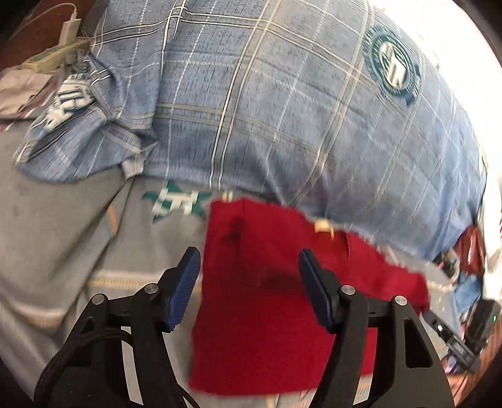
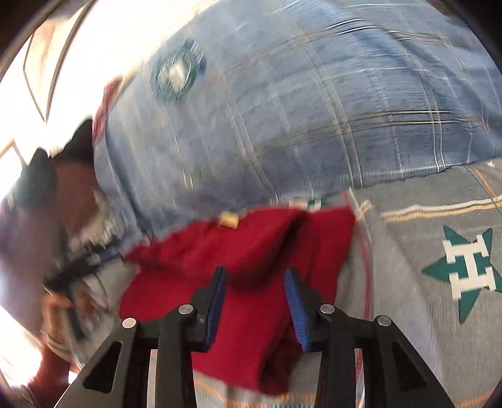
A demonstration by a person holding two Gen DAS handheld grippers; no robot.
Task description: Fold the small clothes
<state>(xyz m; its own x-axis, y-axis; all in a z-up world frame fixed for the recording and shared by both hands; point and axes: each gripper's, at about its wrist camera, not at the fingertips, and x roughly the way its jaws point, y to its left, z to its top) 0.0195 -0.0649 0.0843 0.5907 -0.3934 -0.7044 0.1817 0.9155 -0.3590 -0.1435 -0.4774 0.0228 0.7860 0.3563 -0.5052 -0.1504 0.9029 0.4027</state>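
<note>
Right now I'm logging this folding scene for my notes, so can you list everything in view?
Red knitted garment: one, dark red, lying flat on the grey bedsheet, under both grippers.
Grey bedsheet with teal star prints: one, grey, beneath the garment.
Blue plaid quilt with round teal emblem: one, blue, bunched behind the garment.
White charger and cable: one, white, far left in the left wrist view.
Left gripper: one, black with blue pads, open above the garment.
Right gripper: one, black with blue pads, open above the garment.
</note>
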